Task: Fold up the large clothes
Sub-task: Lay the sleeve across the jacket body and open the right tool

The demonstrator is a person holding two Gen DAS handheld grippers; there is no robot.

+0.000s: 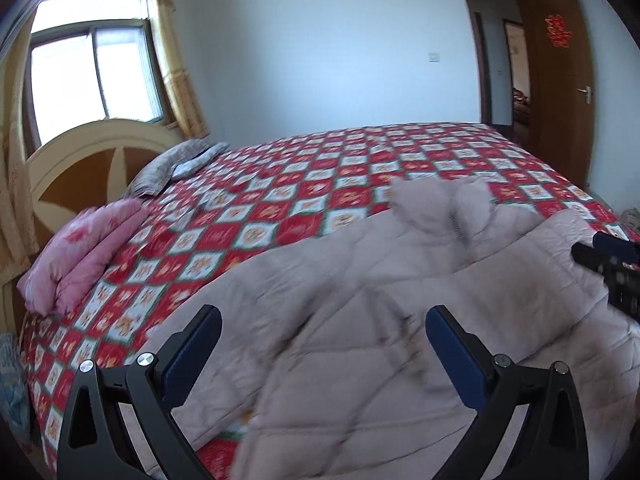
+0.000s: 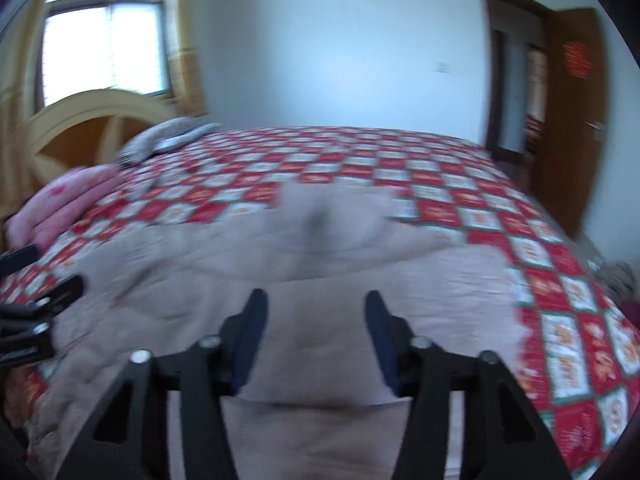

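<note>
Our beige quilted coat [image 1: 400,320] lies spread on the bed's red checked bedspread [image 1: 280,184], its hood or collar bunched toward the far side. The left claw [image 1: 324,344] is released, fingers wide apart above a loose fold of the coat — most likely a sleeve — and grasps nothing. The right claw [image 2: 316,332] is also released and empty, poised over the coat's flat body.

To do this step well, we judge that each claw should bite a firm pinch of fabric at an outer edge, through the padding and not just the slick shell, then carry it across in one level sweep so the thick quilting does not slide or bunch.

Much is unclear — both views are blurred, and the right one worst. The coat's near hem is cut off below, its right-hand sleeve cannot be made out, and we cannot tell which side faces up.
</note>
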